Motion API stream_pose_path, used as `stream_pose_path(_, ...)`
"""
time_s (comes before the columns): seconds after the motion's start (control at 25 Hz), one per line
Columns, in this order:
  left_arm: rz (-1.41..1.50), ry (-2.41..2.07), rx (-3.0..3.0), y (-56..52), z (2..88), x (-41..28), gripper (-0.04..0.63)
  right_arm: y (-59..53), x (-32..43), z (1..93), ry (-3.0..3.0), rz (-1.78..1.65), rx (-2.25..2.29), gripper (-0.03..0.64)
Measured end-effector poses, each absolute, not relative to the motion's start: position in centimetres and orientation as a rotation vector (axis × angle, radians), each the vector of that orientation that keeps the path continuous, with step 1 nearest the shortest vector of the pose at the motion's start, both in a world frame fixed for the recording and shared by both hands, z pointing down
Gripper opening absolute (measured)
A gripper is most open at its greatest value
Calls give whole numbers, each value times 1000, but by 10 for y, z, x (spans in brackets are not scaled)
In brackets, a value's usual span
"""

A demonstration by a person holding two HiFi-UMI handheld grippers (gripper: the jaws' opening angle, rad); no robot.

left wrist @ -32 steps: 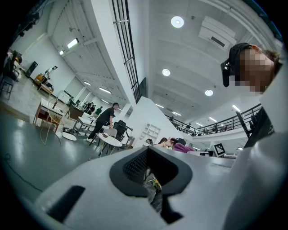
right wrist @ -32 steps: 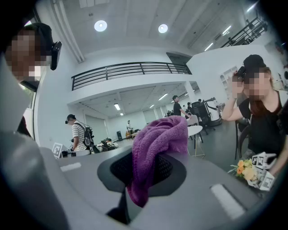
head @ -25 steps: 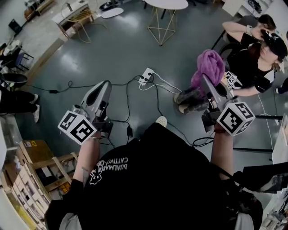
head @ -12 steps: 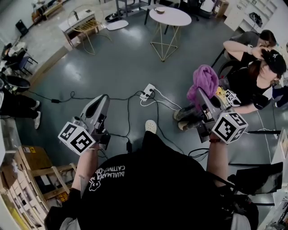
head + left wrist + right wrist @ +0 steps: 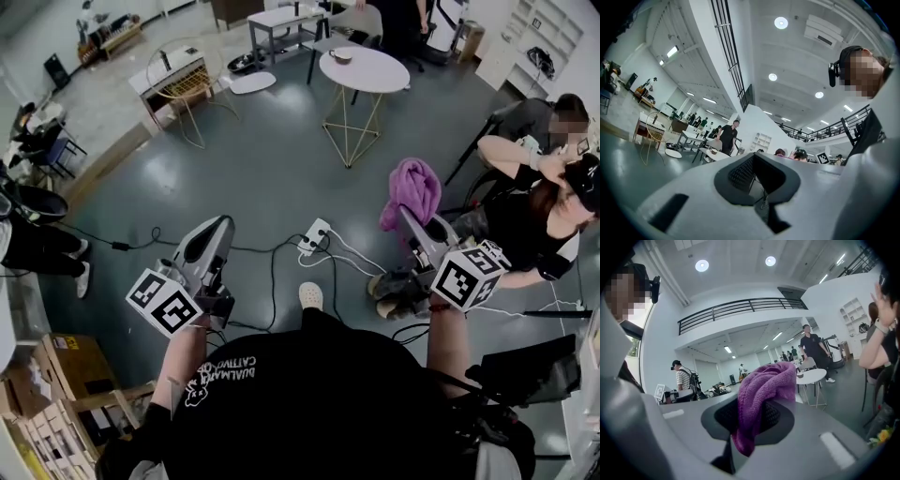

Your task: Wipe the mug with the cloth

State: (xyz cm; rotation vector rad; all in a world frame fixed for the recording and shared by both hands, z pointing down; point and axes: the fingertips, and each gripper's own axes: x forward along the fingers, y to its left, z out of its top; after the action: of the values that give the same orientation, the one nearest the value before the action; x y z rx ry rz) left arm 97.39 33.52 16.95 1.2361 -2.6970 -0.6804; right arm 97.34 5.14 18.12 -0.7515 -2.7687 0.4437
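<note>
A purple cloth (image 5: 412,187) hangs bunched from my right gripper (image 5: 405,214), which is shut on it. In the right gripper view the cloth (image 5: 764,390) spills over the closed jaws. My left gripper (image 5: 223,223) is shut with nothing in it, and its dark pads (image 5: 740,173) meet in the left gripper view. Both grippers are held level above the grey floor. A small mug (image 5: 340,56) stands on a round white table (image 5: 375,73) farther ahead. The mug (image 5: 713,151) also shows small in the left gripper view, and the table (image 5: 813,376) in the right gripper view.
A white power strip (image 5: 314,236) with trailing cables lies on the floor between the grippers. A seated person (image 5: 544,216) is close at the right. A wire chair (image 5: 183,80) and a rectangular table (image 5: 281,19) stand beyond. Boxes and wooden racks (image 5: 66,375) sit at the lower left.
The person has walked forward: the round table with the mug has come down into view and closer. Both grippers kept their pose, the right still holding the cloth.
</note>
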Motion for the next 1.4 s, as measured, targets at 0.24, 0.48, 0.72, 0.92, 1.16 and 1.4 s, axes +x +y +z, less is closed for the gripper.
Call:
stream_pose_path(0.24, -658, -2675, 1226, 319, 173, 894, 2, 45, 884, 189, -2726, 440, -813, 61)
stream_pose_path(0.48, -719, -2683, 1175, 307, 156, 799, 2, 25, 791, 172, -2698, 403, -830, 61)
stream_pose_path(0.72, -731, -2704, 1179, 289, 182, 754, 2, -5, 748, 194, -2734, 405, -820, 61)
stream_pose_path(0.92, -729, -2692, 1170, 276, 187, 725, 2, -19, 721, 202, -2733, 452, -797, 61)
stream_pose_path(1.16, -688, -2673, 1225, 259, 186, 684, 2, -31, 692, 210, -2747, 477, -770, 61)
stream_pose_path(1.4, -675, -2598, 1316, 236, 208, 642, 2, -52, 669, 246, -2747, 542, -655, 61)
